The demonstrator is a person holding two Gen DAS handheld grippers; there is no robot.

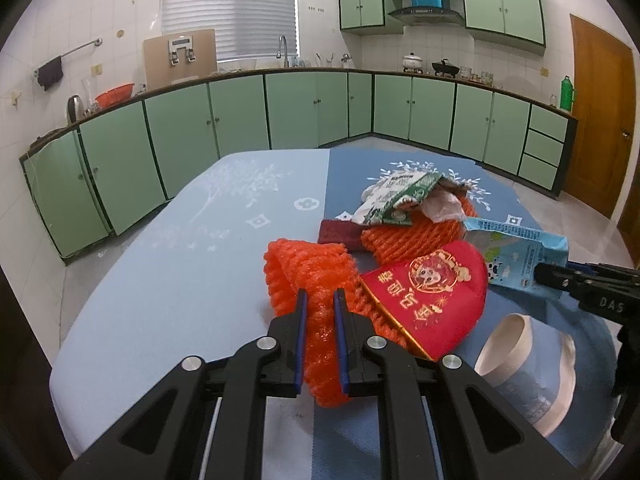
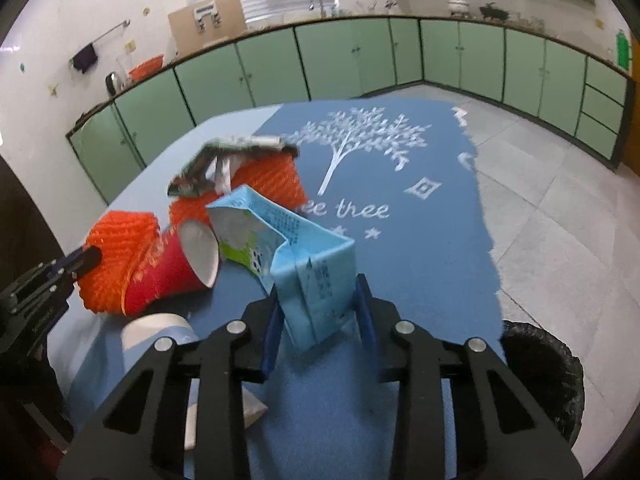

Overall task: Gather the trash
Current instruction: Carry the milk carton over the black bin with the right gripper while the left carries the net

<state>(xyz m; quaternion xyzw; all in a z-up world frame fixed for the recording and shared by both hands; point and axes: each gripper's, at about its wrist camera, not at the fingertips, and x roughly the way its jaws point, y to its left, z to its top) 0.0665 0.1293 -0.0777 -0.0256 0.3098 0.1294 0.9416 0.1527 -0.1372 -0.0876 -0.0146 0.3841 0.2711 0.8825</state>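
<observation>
Tablecloth (image 2: 400, 184): "tree", preceded by what looks like "ee", under the white tree print.
Right gripper (image 1: 536, 274): "DAS".
Red cup (image 1: 430, 296): gold characters, unreadable.

Both wrist cams close, angled down, facing counters; share table (image 1: 160, 280) trash.

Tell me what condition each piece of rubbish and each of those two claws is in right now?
Left gripper: shut on the orange foam net sleeve.
Right gripper: around the flattened light-blue milk carton.
Red paper cup: lying on its side.
Green-and-white snack wrapper: crumpled atop another orange net.
Black-lined bin: open, beside the table.
</observation>
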